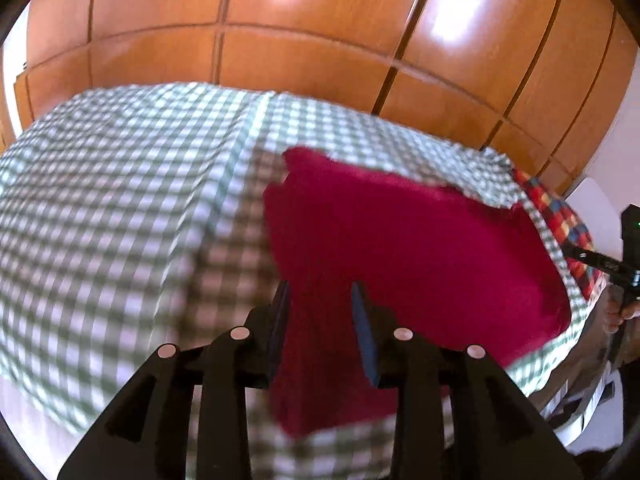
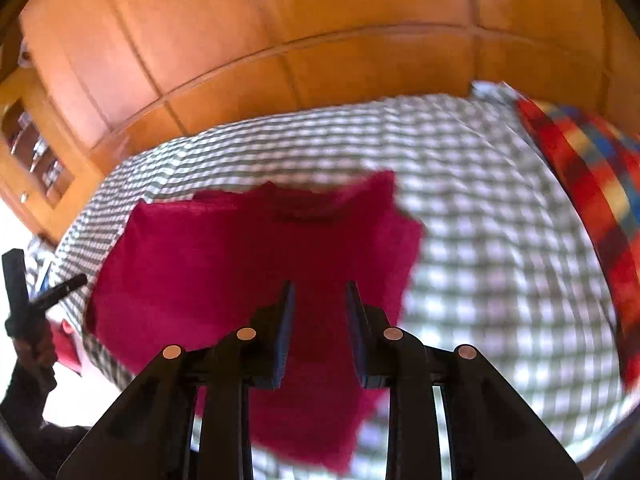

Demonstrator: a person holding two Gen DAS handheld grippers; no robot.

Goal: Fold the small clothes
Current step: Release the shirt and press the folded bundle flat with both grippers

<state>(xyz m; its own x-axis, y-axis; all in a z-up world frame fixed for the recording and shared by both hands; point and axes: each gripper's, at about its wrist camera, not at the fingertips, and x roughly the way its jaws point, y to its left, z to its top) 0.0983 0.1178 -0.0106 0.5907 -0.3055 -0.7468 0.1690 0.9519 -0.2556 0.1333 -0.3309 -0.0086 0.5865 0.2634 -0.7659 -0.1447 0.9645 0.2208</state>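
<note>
The left claw is built of matte black plastic: two triangular side frames with cut-out windows and two narrower inner arms, each topped by a small round pale pink cap. Its two fingers are thin, flat plates with dark blue pads on the inner faces. The right claw has the same black frames, the same four pale caps and blue-lined fingers. Seen from the side, it shows a black handle, a slim black bar and a small green light. A dark sleeve covers the left arm.

Checked bedspread motion-blurred, red garment's near edge hidden
</note>
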